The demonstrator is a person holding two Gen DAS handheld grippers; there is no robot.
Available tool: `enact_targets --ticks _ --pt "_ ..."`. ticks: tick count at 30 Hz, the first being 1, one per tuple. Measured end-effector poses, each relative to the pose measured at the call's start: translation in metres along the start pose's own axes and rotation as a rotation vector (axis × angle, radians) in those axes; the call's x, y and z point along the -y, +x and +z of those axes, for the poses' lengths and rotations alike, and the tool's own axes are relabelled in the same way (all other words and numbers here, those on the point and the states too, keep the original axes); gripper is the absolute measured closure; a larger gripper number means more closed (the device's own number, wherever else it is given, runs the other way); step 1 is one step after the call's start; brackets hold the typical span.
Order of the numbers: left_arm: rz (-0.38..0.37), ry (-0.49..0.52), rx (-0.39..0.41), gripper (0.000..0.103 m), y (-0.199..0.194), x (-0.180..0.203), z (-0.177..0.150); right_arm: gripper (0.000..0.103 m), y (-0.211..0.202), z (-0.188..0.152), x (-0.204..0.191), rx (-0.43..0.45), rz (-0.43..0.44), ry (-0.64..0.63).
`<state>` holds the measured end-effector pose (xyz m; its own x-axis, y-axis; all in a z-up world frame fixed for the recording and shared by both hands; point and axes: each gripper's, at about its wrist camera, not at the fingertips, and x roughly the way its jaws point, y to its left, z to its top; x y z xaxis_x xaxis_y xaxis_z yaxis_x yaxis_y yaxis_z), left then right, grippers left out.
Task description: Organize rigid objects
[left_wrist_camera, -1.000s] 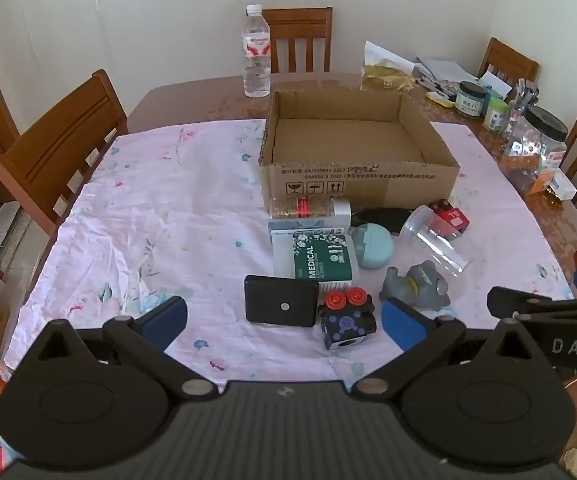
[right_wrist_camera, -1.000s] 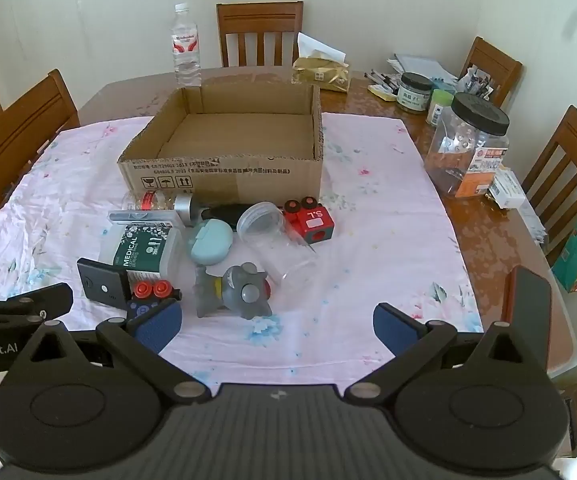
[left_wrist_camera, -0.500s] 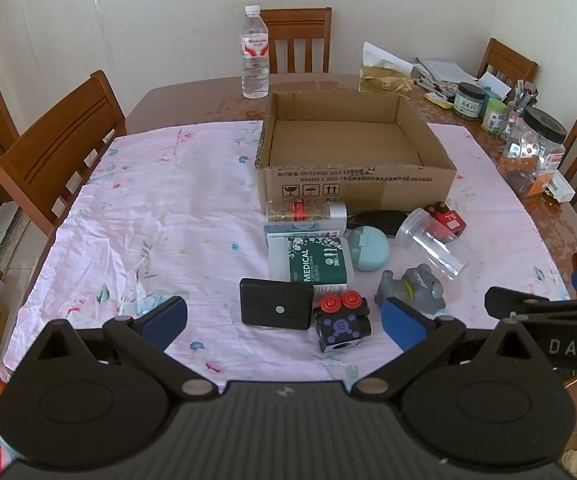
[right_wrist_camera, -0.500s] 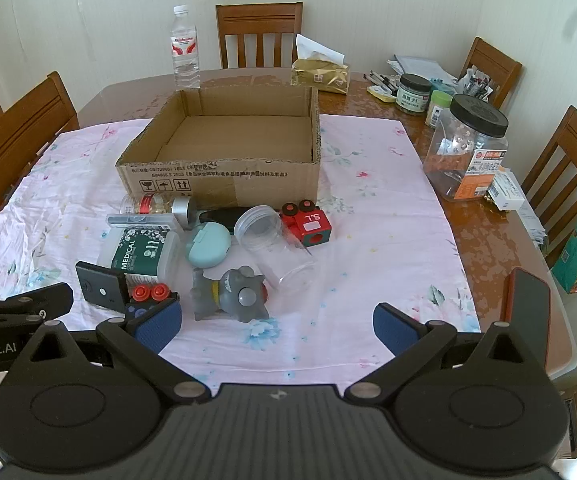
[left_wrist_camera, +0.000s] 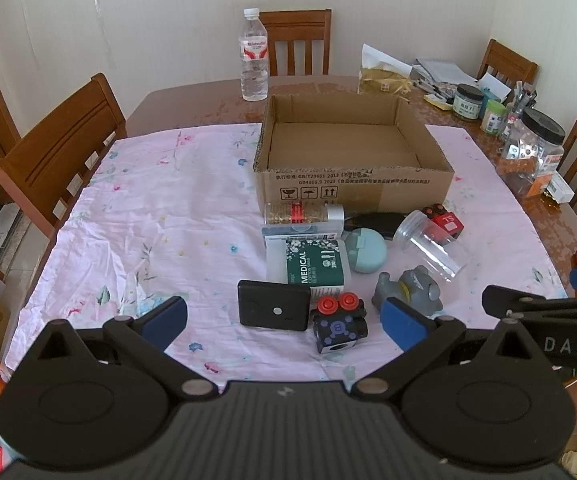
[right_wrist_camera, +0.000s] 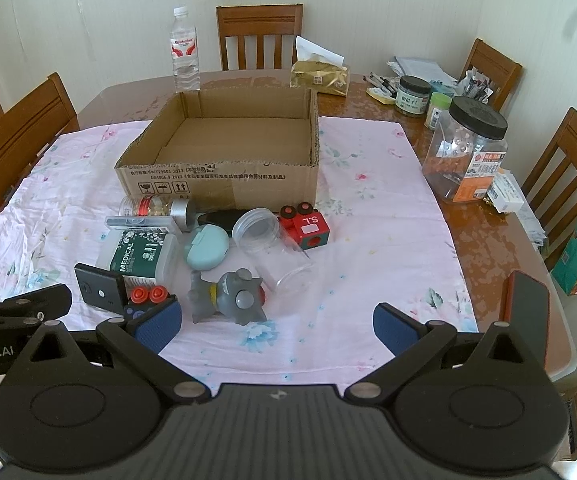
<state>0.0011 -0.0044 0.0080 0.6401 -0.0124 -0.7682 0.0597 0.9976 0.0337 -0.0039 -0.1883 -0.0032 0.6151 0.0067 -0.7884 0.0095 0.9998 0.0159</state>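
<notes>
An empty cardboard box (left_wrist_camera: 352,184) (right_wrist_camera: 224,184) stands on the pink cloth. In front of it lie a black flat case (left_wrist_camera: 274,311) (right_wrist_camera: 100,290), a dark block with red knobs (left_wrist_camera: 339,326) (right_wrist_camera: 144,300), a green MEDICAL box (left_wrist_camera: 312,264) (right_wrist_camera: 138,254), a teal round case (left_wrist_camera: 366,250) (right_wrist_camera: 206,247), a grey toy figure (left_wrist_camera: 412,290) (right_wrist_camera: 228,298), a clear jar on its side (left_wrist_camera: 434,246) (right_wrist_camera: 270,250), a red block (left_wrist_camera: 446,220) (right_wrist_camera: 306,226) and a small bottle (left_wrist_camera: 304,213) (right_wrist_camera: 156,207). My left gripper (left_wrist_camera: 284,320) is open and empty just short of the case. My right gripper (right_wrist_camera: 276,322) is open and empty near the toy.
A water bottle (left_wrist_camera: 254,66) stands behind the box. Jars, pens and papers (right_wrist_camera: 468,148) crowd the table's right side. Wooden chairs (left_wrist_camera: 64,152) surround the table. A phone (right_wrist_camera: 528,312) sits on the right gripper's side.
Both grippers have drifted slightly; the objects appear a little further up and left in view. Nothing was grasped or moved.
</notes>
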Motion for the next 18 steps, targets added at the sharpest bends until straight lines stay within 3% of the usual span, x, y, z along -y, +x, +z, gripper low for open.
enact_targets --ticks 18 --pt "0.002 0.0 0.004 0.001 -0.0026 0.0007 0.0001 0.0 -0.003 0.0006 0.0007 0.013 0.002 -0.008"
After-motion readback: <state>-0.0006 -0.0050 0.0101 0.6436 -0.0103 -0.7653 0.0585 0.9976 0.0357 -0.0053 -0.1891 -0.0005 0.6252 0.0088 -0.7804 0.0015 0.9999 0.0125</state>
